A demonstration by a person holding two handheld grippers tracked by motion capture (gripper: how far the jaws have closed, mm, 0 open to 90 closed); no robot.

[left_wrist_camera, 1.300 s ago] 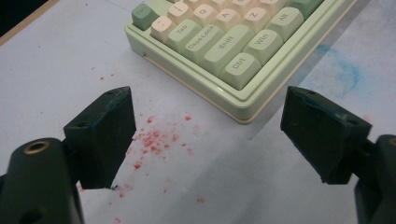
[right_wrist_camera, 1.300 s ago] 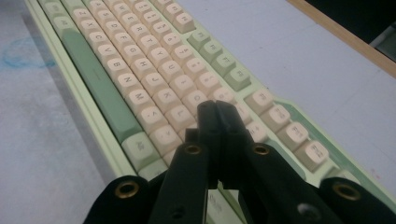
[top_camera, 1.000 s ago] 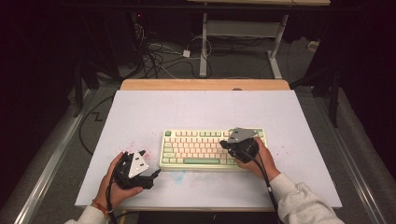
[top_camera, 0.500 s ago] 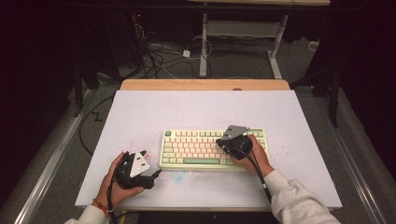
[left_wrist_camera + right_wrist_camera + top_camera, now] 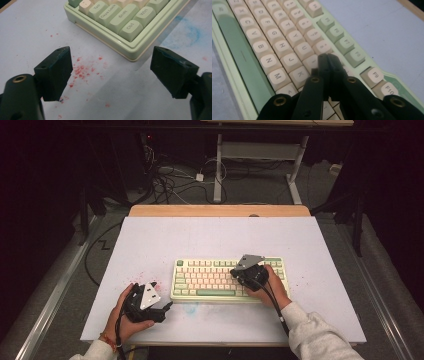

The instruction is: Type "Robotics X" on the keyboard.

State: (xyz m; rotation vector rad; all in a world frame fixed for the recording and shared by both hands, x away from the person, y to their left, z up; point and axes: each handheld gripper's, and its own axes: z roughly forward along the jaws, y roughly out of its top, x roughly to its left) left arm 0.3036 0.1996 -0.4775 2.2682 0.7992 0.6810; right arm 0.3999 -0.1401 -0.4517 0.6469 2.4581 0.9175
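A pale green keyboard (image 5: pixel 210 280) with cream keys lies on the white table (image 5: pixel 215 237), near its front edge. My right gripper (image 5: pixel 233 271) is shut with nothing between its jaws. It points left over the right half of the keys. In the right gripper view its closed tips (image 5: pixel 327 58) sit just over a key right of U on the keyboard (image 5: pixel 274 45); whether they touch it is unclear. My left gripper (image 5: pixel 161 295) rests on the table by the keyboard's front left corner. Its jaws stand wide open (image 5: pixel 112 67), with the Ctrl corner of the keyboard (image 5: pixel 120 22) just ahead.
Red specks (image 5: pixel 82 70) dot the table between the left jaws, and a blue smudge (image 5: pixel 190 35) marks the surface in front of the keyboard. A wooden strip (image 5: pixel 220 210) runs along the far edge. Cables (image 5: pixel 170 180) and a desk frame (image 5: pixel 260 155) lie on the floor beyond.
My right gripper has shifted a little to the left over the keys, still shut. The left gripper has stayed where it was.
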